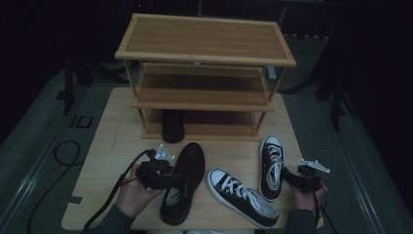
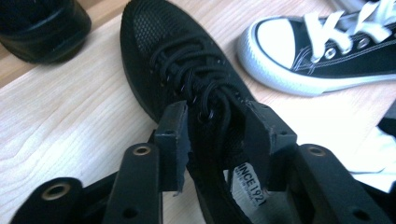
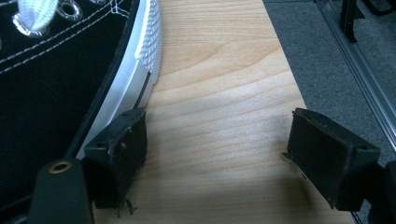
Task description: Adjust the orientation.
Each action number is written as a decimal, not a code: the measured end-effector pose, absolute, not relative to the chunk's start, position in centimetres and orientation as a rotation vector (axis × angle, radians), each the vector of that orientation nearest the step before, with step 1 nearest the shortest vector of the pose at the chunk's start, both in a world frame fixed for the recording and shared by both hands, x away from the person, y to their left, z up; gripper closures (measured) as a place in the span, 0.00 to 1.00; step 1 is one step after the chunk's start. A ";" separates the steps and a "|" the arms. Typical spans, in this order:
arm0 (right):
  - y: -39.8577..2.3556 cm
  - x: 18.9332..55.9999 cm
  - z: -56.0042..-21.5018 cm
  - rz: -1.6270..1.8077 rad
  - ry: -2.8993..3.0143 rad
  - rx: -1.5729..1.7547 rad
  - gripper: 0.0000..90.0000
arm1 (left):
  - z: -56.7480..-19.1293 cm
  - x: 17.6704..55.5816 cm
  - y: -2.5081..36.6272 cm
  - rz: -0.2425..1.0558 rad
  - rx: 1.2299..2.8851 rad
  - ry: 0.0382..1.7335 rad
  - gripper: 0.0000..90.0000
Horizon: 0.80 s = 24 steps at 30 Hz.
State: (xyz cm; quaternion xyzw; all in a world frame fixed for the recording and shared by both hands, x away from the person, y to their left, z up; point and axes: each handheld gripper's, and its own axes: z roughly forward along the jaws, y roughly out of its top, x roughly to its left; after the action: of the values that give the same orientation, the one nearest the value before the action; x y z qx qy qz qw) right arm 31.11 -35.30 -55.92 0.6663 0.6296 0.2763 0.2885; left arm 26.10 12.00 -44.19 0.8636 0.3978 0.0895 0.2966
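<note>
Black pads of the left gripper (image 2: 217, 135) straddle the black shoe's (image 1: 184, 180) laced tongue without clearly pinching, placed to lift it from the table (image 1: 107, 146) toward the rack (image 1: 204, 73). The right gripper (image 3: 217, 154) rests spread wide beside a sneaker (image 3: 56, 79), holding nothing.

My left tongs (image 2: 217, 128) cover the tongue of the black mesh lace-up shoe (image 2: 187, 70), whose insole label is half hidden. The dark shoe on the bamboo rack's bottom shelf (image 1: 173, 127) is too shadowed to make out.
</note>
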 end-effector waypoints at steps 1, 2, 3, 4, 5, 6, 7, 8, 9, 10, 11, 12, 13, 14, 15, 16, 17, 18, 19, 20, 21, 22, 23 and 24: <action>-35.3 31.1 -55.9 0.738 1.681 1.780 0.22 | -44.3 26.1 11.9 0.239 2.306 1.060 0.69; -35.3 31.1 -55.9 0.738 1.681 1.779 0.22 | -44.5 26.1 11.9 0.237 2.313 1.067 0.70; -35.3 31.1 -55.9 0.738 1.681 1.780 0.22 | -44.7 26.1 11.8 0.242 2.317 1.074 0.70; -35.3 31.1 -55.9 0.738 1.681 1.780 0.22 | -44.9 26.1 11.8 0.249 2.326 1.088 0.72; -35.3 31.1 -55.9 0.738 1.681 1.779 0.22 | -45.0 26.1 11.8 0.256 2.331 1.096 0.72; -35.3 31.1 -55.9 0.738 1.681 1.779 0.22 | -45.2 26.1 11.8 0.267 2.344 1.106 0.73; -35.3 31.1 -55.9 0.738 1.681 1.779 0.22 | -45.4 26.2 11.7 0.274 2.348 1.118 0.74; -35.3 31.1 -55.9 0.738 1.681 1.780 0.22 | -45.6 26.2 11.7 0.280 2.362 1.123 0.74; -35.3 31.1 -55.9 0.738 1.681 1.779 0.22 | -45.9 26.3 11.6 0.279 2.361 1.131 0.74; -35.3 31.1 -55.9 0.738 1.681 1.779 0.22 | -46.0 26.4 11.6 0.275 2.359 1.135 0.75; -35.3 31.1 -55.9 0.738 1.681 1.779 0.22 | -46.2 26.5 11.5 0.276 2.359 1.143 0.75; -35.3 31.1 -55.9 0.738 1.681 1.780 0.22 | -46.3 26.5 11.5 0.277 2.359 1.148 0.75; -35.3 31.1 -55.9 0.738 1.681 1.779 0.22 | -46.4 26.6 11.4 0.274 2.354 1.154 0.75; -35.3 31.1 -55.9 0.738 1.681 1.779 0.22 | -46.5 26.7 11.3 0.274 2.351 1.163 0.75; -35.3 31.1 -55.9 0.738 1.681 1.779 0.22 | -46.6 26.8 11.2 0.275 2.351 1.167 0.75; -35.3 31.1 -55.9 0.738 1.681 1.779 0.22 | -46.8 26.9 11.1 0.274 2.342 1.177 0.75; -35.3 31.1 -55.9 0.738 1.681 1.779 0.22 | -46.9 27.0 11.1 0.278 2.342 1.185 0.75; -35.3 31.1 -55.9 0.738 1.681 1.779 0.22 | -47.1 27.2 11.0 0.286 2.339 1.195 0.77; -35.3 31.1 -55.9 0.738 1.681 1.780 0.22 | -47.2 27.3 11.0 0.285 2.340 1.201 0.79; -35.3 31.1 -55.9 0.738 1.681 1.779 0.22 | -47.4 27.4 11.0 0.283 2.334 1.207 0.82; -35.3 31.1 -55.9 0.738 1.681 1.779 0.22 | -47.4 27.5 11.0 0.279 2.331 1.207 0.86; -35.3 31.1 -55.9 0.738 1.681 1.779 0.22 | -47.5 27.5 10.9 0.288 2.324 1.209 0.89; -35.3 31.1 -55.9 0.738 1.681 1.779 0.22 | -47.5 27.5 11.0 0.312 2.314 1.217 0.93; -35.3 31.1 -55.9 0.738 1.681 1.779 0.22 | -47.5 27.6 11.0 0.317 2.307 1.223 0.95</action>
State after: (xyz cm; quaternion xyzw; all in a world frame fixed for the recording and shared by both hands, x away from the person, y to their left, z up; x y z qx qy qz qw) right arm 31.11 -35.30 -55.92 0.6663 0.6296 0.2764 0.2884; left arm 27.61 11.05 -47.51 0.8486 0.4498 0.1165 0.2532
